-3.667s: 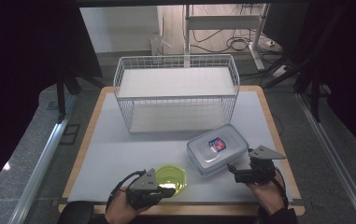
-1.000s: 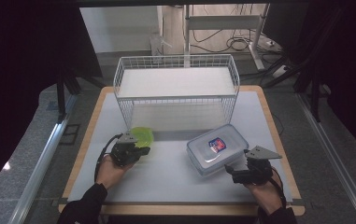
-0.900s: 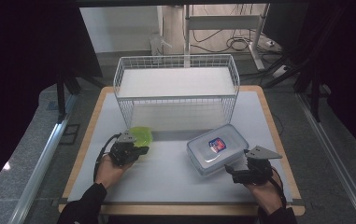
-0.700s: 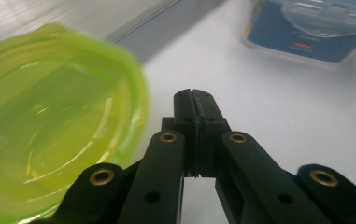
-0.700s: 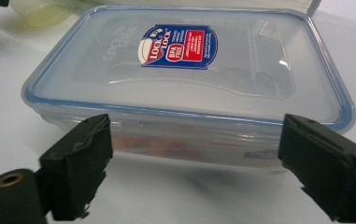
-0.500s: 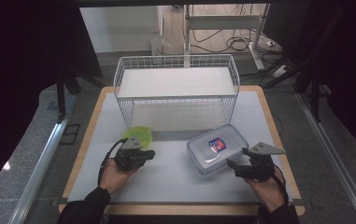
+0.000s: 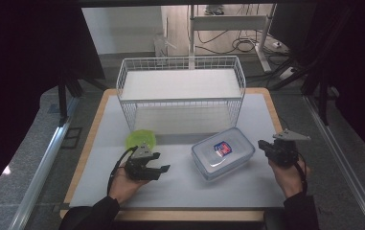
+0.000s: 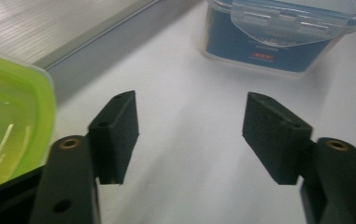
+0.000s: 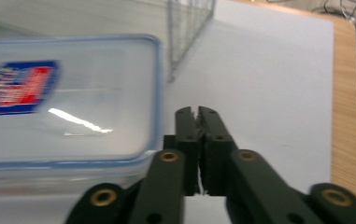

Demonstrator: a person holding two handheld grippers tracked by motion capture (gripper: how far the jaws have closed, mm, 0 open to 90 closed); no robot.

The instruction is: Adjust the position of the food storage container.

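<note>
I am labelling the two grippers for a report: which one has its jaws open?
The left gripper: its jaws stand apart with nothing between them, beside the green bowl. The right gripper has its jaws pressed together, beside the clear box.

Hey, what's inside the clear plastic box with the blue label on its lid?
Through the lid of the clear plastic box nothing shows inside; glare hides part of the floor, and the blue label covers a patch.
</note>
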